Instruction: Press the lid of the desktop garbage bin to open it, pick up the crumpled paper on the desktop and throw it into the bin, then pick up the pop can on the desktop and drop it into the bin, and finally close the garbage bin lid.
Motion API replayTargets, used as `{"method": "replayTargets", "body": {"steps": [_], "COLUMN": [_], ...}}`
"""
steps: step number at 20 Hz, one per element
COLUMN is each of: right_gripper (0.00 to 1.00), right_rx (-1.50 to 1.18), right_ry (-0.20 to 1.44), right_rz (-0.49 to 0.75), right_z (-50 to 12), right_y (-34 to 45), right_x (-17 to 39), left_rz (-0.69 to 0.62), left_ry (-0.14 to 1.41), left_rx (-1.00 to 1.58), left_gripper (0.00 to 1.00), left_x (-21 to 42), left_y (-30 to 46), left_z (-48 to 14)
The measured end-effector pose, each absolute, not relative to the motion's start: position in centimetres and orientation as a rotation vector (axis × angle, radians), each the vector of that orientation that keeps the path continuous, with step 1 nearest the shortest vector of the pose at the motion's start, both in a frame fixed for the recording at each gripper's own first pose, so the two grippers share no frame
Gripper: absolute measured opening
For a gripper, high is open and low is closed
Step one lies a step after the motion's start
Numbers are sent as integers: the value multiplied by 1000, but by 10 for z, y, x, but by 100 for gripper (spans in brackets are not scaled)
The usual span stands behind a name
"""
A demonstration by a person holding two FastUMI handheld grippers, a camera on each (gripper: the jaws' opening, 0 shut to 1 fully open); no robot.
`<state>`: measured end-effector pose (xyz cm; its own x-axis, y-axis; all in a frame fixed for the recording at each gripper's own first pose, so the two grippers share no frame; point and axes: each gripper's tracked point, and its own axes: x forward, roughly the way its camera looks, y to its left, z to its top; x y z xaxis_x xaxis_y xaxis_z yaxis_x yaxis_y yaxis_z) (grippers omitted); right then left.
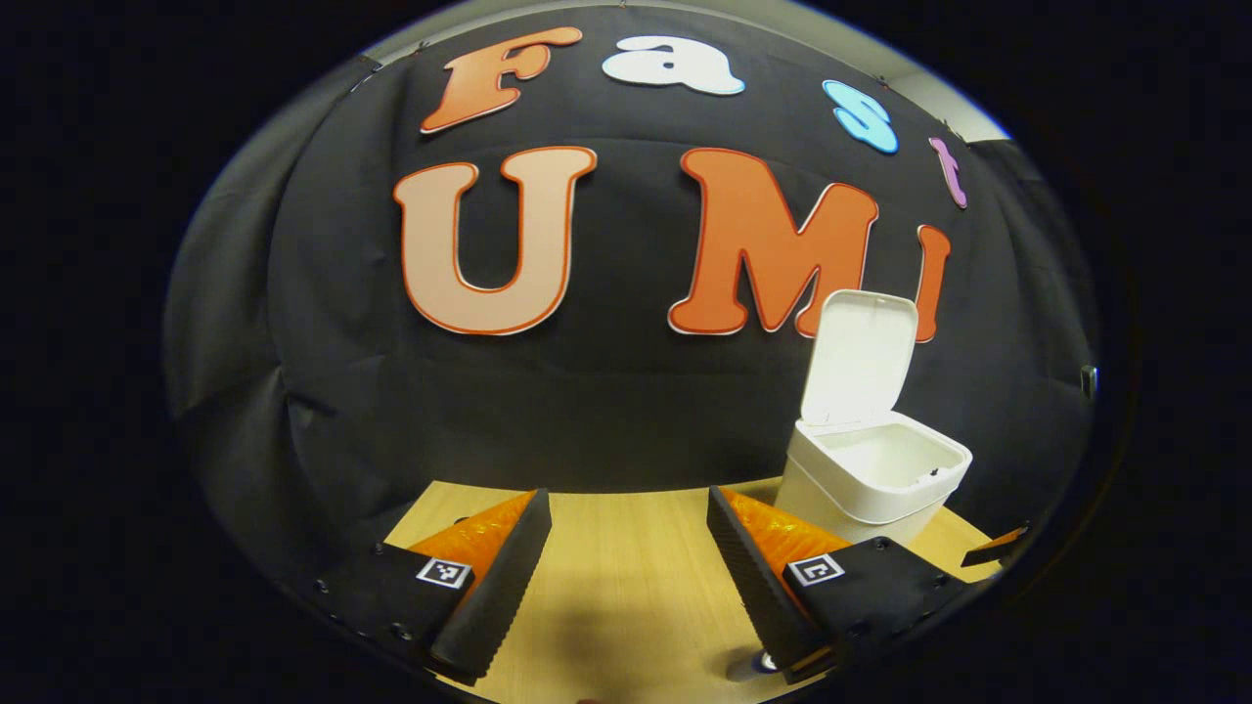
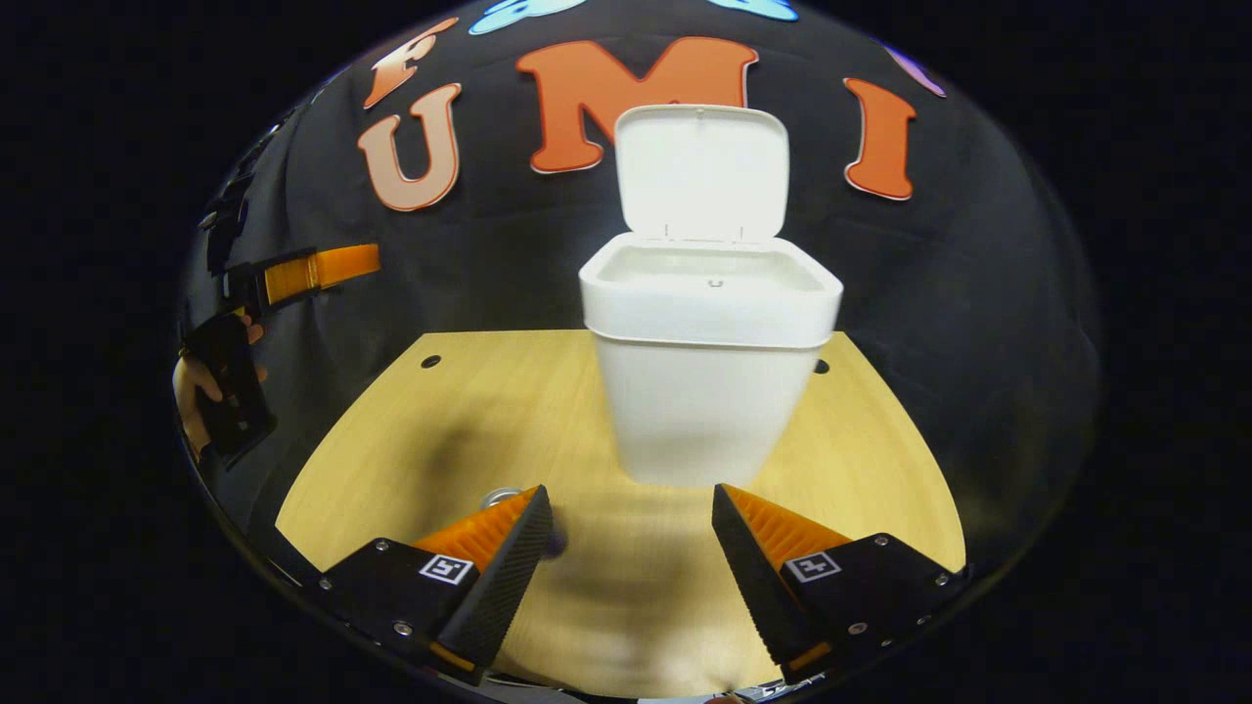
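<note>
A: Where do the two grippers sit, and how do they stand?

B: The right gripper (image 2: 631, 548) hangs above the wooden desktop (image 2: 391, 440), aimed straight at the garbage bin (image 2: 704, 391), fingers spread wide with nothing between them. The left gripper (image 1: 626, 557) points toward the booth's back wall, fingers also wide apart and empty, with the bin off to its right. In the right gripper view the left gripper shows far left, raised well above the desktop and held by a hand (image 2: 191, 391).

A: And the bin?

B: It stands upright on the desktop near the back wall, its long axis vertical. The lid (image 2: 702, 171) is swung up on its rear hinge, standing almost upright, its inner face turned toward the right gripper. The mouth is open upward.

A: The can?

B: A small round metal rim (image 2: 501, 499) peeks out just beside the right gripper's left finger; I cannot tell whether that is the pop can.
</note>
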<state>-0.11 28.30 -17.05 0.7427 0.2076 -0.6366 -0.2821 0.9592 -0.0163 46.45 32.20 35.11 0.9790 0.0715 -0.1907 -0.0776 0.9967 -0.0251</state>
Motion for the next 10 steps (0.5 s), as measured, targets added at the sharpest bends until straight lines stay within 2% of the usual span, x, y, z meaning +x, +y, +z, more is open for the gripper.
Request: {"method": "replayTargets", "body": {"steps": [10], "right_gripper": [100], "right_rx": [-207], "right_ry": [763], "right_rz": [373], "right_z": [-224], "right_y": [377], "right_x": [2], "left_rz": [143], "left_ry": [207], "left_rx": [-54], "left_gripper": [100], "left_x": [440], "left_y": [397], "left_z": [325]}}
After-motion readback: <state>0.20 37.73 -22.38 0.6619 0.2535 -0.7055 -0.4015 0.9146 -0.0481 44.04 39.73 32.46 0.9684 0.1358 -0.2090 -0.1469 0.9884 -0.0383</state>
